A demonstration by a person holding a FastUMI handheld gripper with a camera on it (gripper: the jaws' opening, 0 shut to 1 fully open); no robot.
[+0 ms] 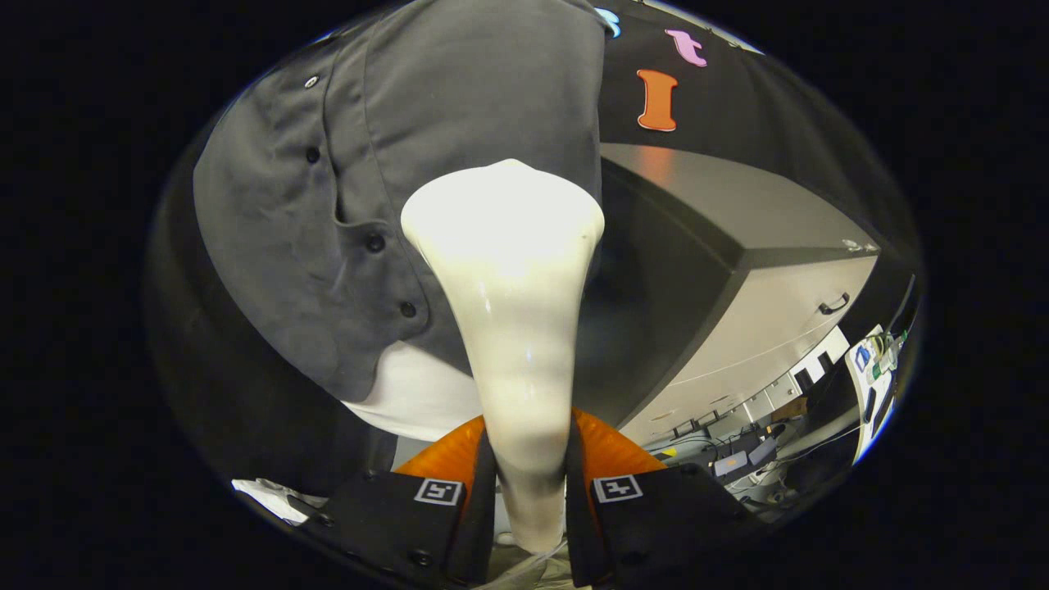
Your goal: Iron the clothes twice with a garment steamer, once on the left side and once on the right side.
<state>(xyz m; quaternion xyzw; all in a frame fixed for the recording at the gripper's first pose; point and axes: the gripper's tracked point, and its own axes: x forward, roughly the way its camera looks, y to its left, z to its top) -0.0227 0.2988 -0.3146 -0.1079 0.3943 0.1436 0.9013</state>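
1. We see the tongs closed on the narrow handle of a cream-white steamer, one black finger pressing on its left side and the other on its right.
2. The steamer runs away from the fingers and widens into a broad head at its far end.
3. That head lies against a dark grey buttoned shirt hanging just beyond it; whether it truly touches the cloth we cannot tell.
4. The head sits to the right of the shirt's button strip, over the right-hand part of the front.
5. A white layer shows below the shirt's lower hem, left of the steamer's handle.
6. To the right, well apart from the shirt, stands a grey cabinet with a dark handle.
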